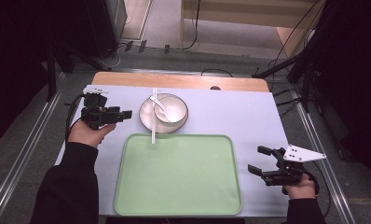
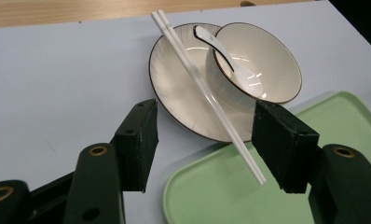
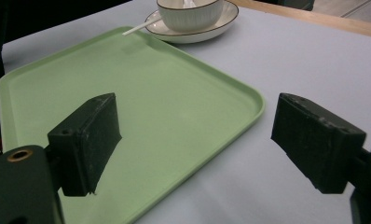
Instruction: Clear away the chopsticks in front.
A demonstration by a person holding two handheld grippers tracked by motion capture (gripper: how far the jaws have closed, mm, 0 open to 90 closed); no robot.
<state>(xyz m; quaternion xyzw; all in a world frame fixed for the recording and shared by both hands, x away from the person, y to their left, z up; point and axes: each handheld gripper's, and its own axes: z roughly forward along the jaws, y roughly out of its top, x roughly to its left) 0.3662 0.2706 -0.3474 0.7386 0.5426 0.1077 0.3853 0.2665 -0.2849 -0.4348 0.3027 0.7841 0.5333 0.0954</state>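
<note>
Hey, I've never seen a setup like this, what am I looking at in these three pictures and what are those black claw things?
A person sits at a table holding a two-jaw tool in each hand. The left hand-held gripper and the right hand-held gripper both stand open and hold nothing. One picture comes from a camera above the table; the other two come from cameras riding on each gripper, looking out between its black jaws. On the table lie an empty green tray and, behind it, a white plate carrying a bowl with a spoon in it. White chopsticks rest across the plate, their tips over the tray's edge.
</note>
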